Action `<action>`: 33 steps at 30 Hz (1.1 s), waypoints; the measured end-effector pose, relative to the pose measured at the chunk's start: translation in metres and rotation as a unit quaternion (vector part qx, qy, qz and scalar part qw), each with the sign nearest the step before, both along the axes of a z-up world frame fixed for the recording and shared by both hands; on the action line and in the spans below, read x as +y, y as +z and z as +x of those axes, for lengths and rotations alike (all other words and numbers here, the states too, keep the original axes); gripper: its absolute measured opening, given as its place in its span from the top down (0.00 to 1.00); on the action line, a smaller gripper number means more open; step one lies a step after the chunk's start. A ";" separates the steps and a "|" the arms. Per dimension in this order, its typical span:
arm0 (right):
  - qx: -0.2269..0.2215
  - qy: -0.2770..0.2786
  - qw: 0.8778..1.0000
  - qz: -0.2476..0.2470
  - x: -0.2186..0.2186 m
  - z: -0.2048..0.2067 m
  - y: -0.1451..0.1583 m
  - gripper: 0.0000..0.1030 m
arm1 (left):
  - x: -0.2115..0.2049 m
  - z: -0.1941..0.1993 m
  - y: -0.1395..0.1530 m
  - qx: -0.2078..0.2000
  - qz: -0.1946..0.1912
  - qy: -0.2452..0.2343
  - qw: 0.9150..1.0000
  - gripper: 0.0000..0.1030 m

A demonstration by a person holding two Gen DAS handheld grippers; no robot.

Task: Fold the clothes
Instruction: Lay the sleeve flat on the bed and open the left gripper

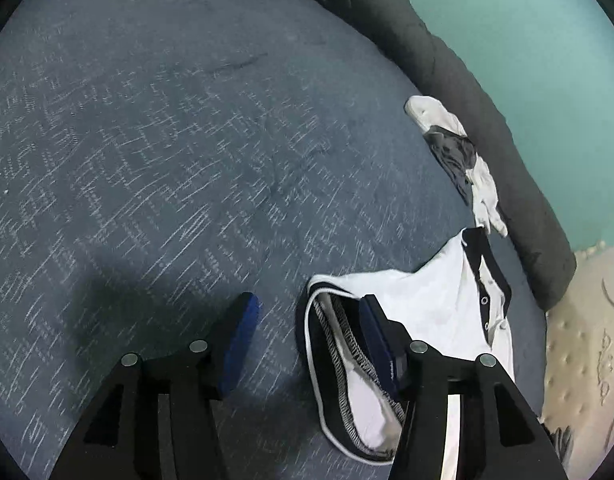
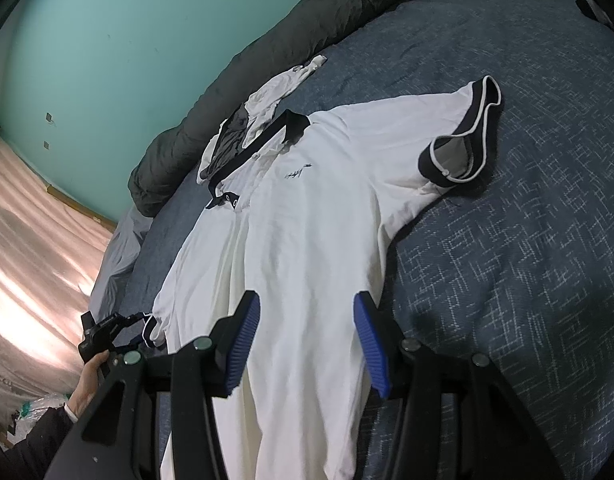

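A white polo shirt [image 2: 307,200] with black collar and black sleeve trim lies face up and spread out on the blue patterned bed cover [image 2: 507,280]. My right gripper [image 2: 307,300] hovers open over the shirt's lower body, with cloth showing between its blue pads and nothing clamped. In the left wrist view, one sleeve cuff [image 1: 347,380] lies open under my left gripper [image 1: 309,308]. That gripper is open, with its right pad [image 1: 377,336] over the cuff and its left pad over bare cover. The right wrist view shows a hand holding the left gripper [image 2: 107,332] at that sleeve.
A crumpled white and grey garment [image 2: 263,108] lies just beyond the collar. A rolled dark grey duvet [image 2: 267,40] runs along the teal wall. Bare cream mattress [image 1: 579,340] shows past the cover's edge. Wide blue cover [image 1: 167,140] spreads to the left.
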State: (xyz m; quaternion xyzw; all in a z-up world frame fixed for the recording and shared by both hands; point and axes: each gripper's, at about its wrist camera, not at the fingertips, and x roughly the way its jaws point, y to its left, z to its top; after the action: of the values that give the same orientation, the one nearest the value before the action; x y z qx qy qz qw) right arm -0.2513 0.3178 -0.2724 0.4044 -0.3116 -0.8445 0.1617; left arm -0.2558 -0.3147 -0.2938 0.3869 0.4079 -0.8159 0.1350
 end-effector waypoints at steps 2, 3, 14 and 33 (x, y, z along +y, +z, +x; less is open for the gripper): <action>-0.001 0.000 1.000 0.000 0.000 0.000 -0.001 0.52 | -0.003 0.000 0.001 0.013 0.017 0.011 1.000 0.46; -0.002 -0.001 1.000 0.000 0.000 0.000 -0.002 0.52 | -0.005 0.002 0.002 0.022 0.026 0.018 0.999 0.46; -0.002 0.002 1.000 0.002 -0.001 0.001 -0.003 0.52 | 0.002 -0.013 -0.005 -0.001 0.018 -0.015 1.000 0.84; -0.006 0.000 1.000 -0.001 0.000 -0.002 -0.006 0.52 | -0.002 -0.021 0.004 -0.028 -0.052 -0.037 0.998 0.80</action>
State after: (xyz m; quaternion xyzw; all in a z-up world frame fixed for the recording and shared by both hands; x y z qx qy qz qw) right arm -0.2533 0.3177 -0.2785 0.4091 -0.3132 -0.8419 0.1605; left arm -0.2768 -0.3171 -0.2894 0.4171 0.3466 -0.8290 0.1366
